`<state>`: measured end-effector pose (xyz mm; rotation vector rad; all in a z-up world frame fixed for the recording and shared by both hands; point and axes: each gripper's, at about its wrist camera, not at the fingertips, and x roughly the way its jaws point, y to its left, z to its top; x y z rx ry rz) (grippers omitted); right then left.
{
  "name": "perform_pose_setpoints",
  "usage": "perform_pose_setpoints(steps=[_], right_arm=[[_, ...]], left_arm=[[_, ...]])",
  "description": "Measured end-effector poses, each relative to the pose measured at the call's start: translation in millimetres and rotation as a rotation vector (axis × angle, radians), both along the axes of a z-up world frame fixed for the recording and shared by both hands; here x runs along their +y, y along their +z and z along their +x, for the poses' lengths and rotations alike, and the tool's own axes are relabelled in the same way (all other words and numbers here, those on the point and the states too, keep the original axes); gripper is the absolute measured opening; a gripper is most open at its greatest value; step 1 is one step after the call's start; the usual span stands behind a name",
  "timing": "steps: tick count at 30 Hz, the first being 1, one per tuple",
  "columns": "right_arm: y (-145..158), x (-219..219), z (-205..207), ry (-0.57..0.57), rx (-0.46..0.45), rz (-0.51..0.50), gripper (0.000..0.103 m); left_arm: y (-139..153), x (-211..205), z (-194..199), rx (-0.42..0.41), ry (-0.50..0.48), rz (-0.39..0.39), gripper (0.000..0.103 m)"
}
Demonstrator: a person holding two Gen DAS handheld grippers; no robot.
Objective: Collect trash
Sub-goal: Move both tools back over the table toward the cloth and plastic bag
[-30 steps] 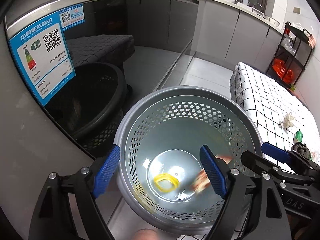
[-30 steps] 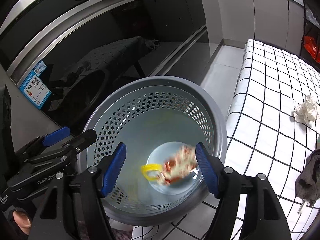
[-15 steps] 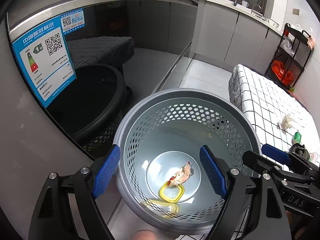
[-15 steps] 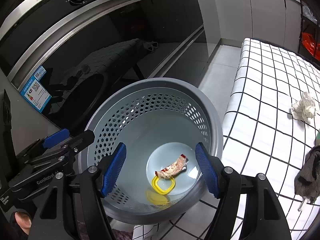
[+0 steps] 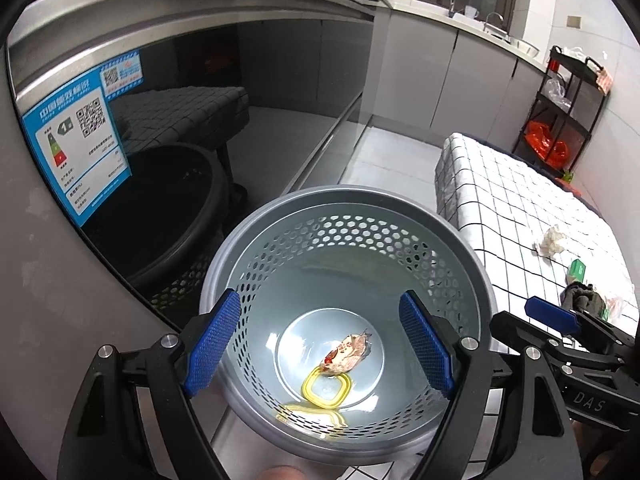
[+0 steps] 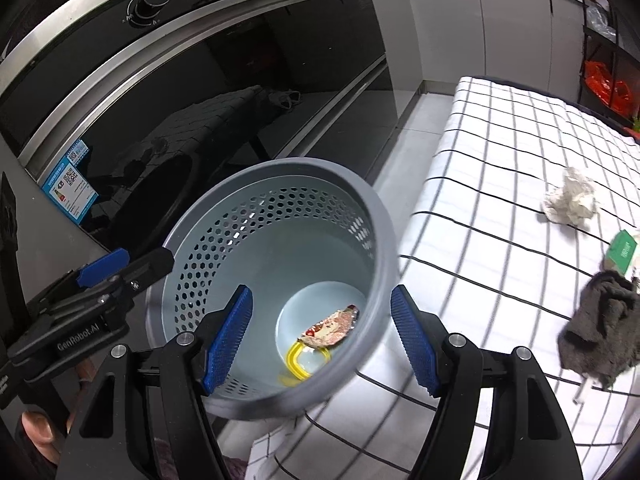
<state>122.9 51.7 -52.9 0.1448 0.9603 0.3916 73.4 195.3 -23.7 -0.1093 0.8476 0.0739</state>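
Note:
A grey perforated trash bin (image 5: 472, 264) (image 6: 382, 216) stands on the floor beside the checkered table. At its bottom lie a red-and-white wrapper (image 5: 349, 352) (image 6: 330, 326) and a yellow plastic ring (image 5: 326, 387) (image 6: 298, 362). My left gripper (image 5: 326, 350) is open and empty above the bin. My right gripper (image 6: 322, 342) is open and empty over the bin's right rim. On the table lie a crumpled white tissue (image 6: 572, 198) (image 5: 554, 240), a green packet (image 6: 622, 250) (image 5: 576, 270) and a dark grey cloth (image 6: 600, 332) (image 5: 582, 300).
A black glass oven door (image 6: 240, 92) with a blue energy label (image 5: 76, 136) stands close on the left. The checkered tablecloth (image 6: 500, 152) fills the right. Grey cabinets (image 5: 460, 76) and a black rack (image 5: 568, 108) with red bags stand at the back.
The wrapper dropped from my right gripper into the bin and settled by the yellow ring. My right gripper has pulled back to the right, toward the table. The left gripper has hardly moved.

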Motion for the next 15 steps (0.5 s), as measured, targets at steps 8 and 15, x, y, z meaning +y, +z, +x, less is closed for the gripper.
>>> perform_pose_setpoints(steps=[8, 15], right_arm=[[6, -36, -21, -0.068, -0.017, -0.006, 0.069], [13, -75, -38, -0.149, -0.034, -0.009, 0.069]], left_arm=[[5, -29, -8, -0.033, -0.073, 0.022, 0.08], [7, -47, -13, -0.047, -0.123, 0.022, 0.081]])
